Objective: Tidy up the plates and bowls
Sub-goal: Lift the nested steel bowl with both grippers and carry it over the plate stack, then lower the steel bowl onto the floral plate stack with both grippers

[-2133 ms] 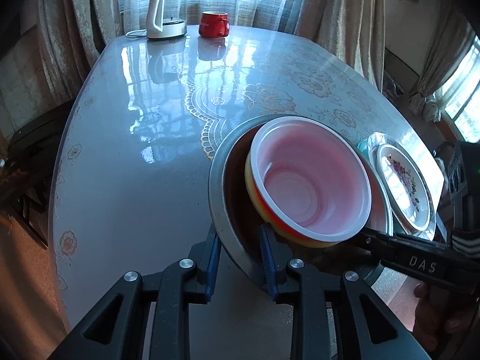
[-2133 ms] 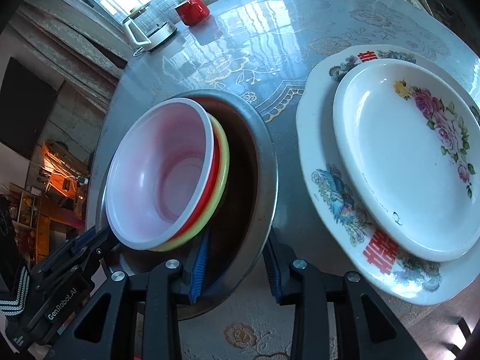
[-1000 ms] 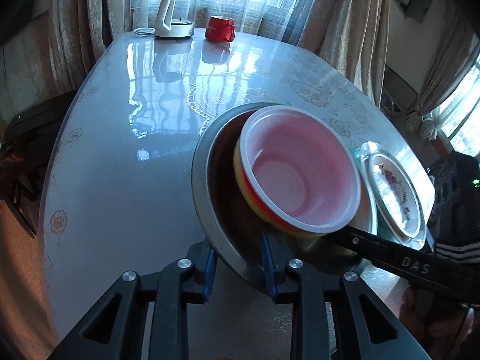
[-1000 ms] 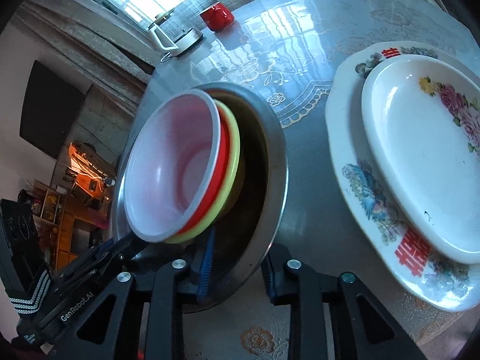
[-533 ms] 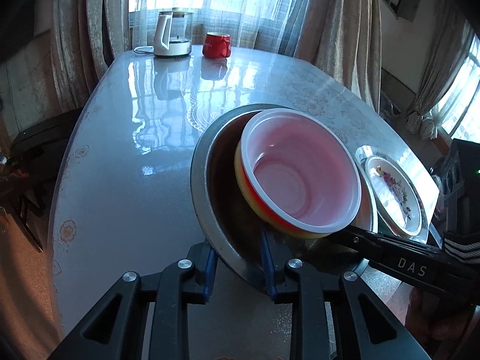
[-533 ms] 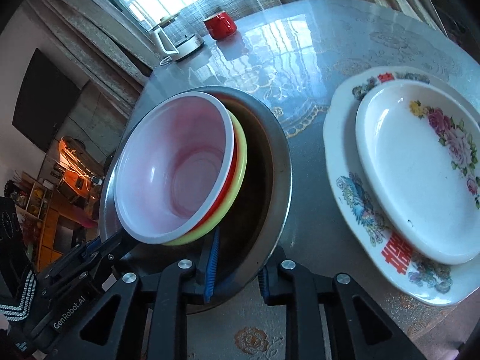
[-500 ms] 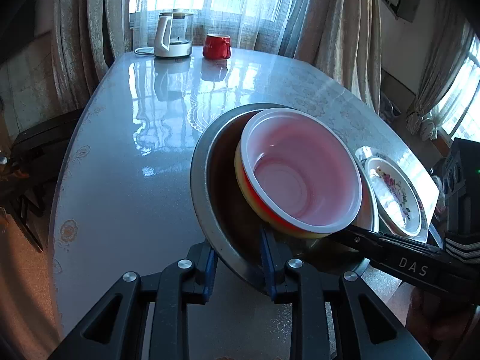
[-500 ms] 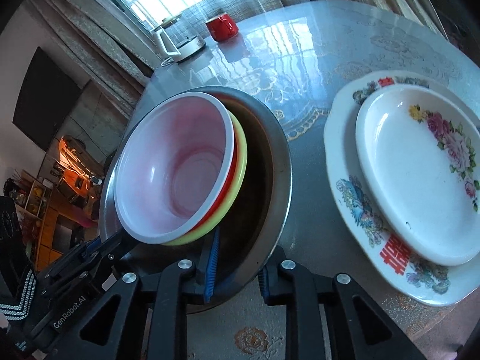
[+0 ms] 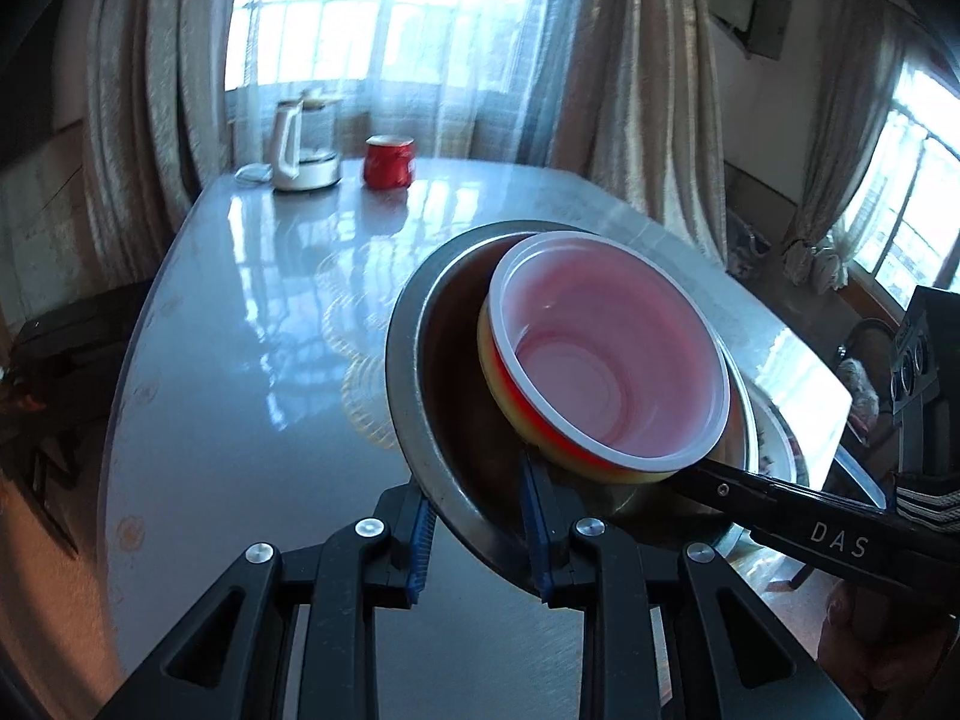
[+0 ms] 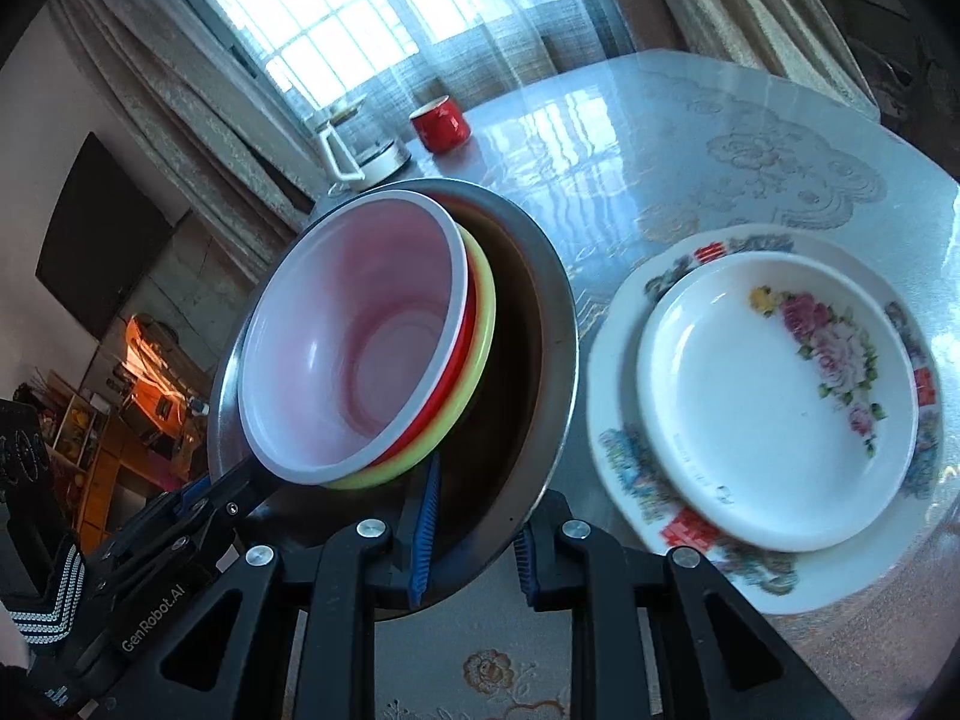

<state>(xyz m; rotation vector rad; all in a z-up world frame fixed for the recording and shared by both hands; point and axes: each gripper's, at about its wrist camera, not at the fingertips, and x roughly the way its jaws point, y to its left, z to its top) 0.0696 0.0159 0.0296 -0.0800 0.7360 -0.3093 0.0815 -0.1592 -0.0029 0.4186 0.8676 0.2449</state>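
We have both sets of tongs clamped on the near rim of the steel bowl (image 9: 432, 372), one at each side. Nearest us in the left wrist view, the left gripper (image 9: 477, 525) pinches the rim with one blue pad outside and one inside the wall, jaws nearly shut on the thin metal. In the right wrist view the right gripper (image 10: 474, 534) does the same on the opposite side of that near rim, narrowed onto the metal. The bowl looks tilted, and we judge it clear of the table (image 10: 750, 138), though the fisheye view makes that gap hard to read. Inside it sits a nest of three smaller bowls: the white bowl (image 10: 354, 336) on top, the red bowl (image 10: 459, 378) under it and the yellow bowl (image 10: 480, 330) at the bottom. The nest leans toward the left gripper's side, off centre. Just beyond and to the right of the right gripper lies the plate stack, the small flowered plate (image 10: 780, 396) resting in the large patterned plate (image 10: 618, 456), flat on the table. So the relation that matters is sideways: the plates lie on the right hand's side, near the bowl's rim, and the right gripper is the nearer. Any carry that way has to keep the bowl level enough that the leaning nest does not slide. Far off by the window stand the kettle (image 9: 300, 147) and the red mug (image 9: 389, 162), well apart from the work.
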